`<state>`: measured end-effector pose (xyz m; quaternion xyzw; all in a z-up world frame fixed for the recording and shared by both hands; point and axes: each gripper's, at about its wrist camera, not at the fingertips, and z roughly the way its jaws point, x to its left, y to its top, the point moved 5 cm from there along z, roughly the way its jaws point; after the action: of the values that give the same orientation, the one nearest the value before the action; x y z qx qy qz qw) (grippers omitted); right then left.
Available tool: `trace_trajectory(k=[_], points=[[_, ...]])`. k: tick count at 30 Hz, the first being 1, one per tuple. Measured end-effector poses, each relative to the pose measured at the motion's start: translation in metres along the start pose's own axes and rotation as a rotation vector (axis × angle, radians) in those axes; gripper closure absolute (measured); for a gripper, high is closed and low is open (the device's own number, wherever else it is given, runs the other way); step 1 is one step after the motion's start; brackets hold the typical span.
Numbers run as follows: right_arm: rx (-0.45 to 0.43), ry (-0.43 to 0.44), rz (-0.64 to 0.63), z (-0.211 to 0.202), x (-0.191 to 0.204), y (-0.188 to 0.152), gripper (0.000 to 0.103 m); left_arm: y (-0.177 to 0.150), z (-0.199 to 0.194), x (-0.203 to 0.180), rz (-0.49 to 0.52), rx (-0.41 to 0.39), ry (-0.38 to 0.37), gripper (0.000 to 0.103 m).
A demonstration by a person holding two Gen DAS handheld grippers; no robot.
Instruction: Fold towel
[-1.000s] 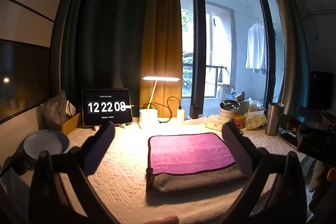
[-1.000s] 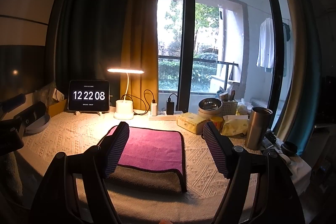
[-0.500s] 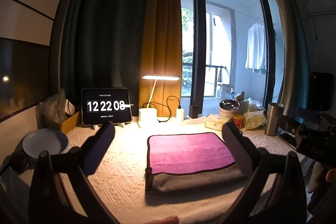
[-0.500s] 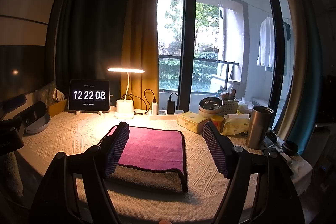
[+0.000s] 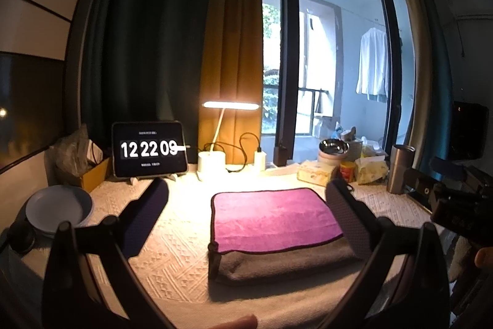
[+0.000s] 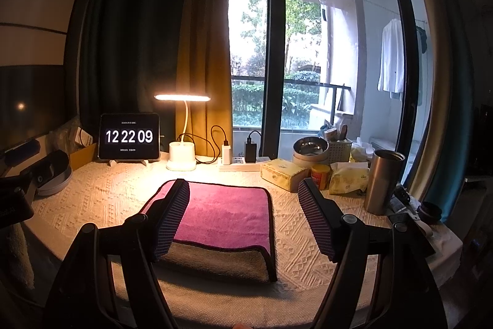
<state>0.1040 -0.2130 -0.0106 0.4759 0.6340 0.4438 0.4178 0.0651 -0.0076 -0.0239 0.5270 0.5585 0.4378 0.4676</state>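
Observation:
A towel [image 5: 271, 218], magenta on top and grey beneath with a dark border, lies folded flat on the white textured tablecloth; it also shows in the right wrist view [image 6: 225, 215]. My left gripper [image 5: 246, 199] is open and empty, held above the table in front of the towel. My right gripper [image 6: 243, 205] is open and empty, held near the towel's front, its left finger [image 6: 172, 215] over the towel's left part. Neither touches the towel.
At the back stand a tablet clock [image 5: 149, 149], a lit desk lamp [image 5: 212, 162], a power strip [image 6: 240, 159], a tissue box [image 6: 283, 173], a steel bowl [image 6: 309, 147] and a steel tumbler [image 6: 382, 181]. A plate [image 5: 58, 208] sits at the left.
Both grippers stay open and almost still. The towel has not moved. The clock has ticked from 12:22:08 to 12:22:09.

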Motion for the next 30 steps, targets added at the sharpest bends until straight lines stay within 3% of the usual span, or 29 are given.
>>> trace_trajectory(k=[15,30], points=[[0.147,-0.002,0.049,0.059,-0.028,-0.028,0.027,-0.027,0.071,-0.002,0.007,0.216,-0.026,0.0],[0.404,0.086,0.083,0.126,-0.034,-0.085,0.027,-0.088,0.142,0.012,-0.043,0.487,-0.046,0.001]])
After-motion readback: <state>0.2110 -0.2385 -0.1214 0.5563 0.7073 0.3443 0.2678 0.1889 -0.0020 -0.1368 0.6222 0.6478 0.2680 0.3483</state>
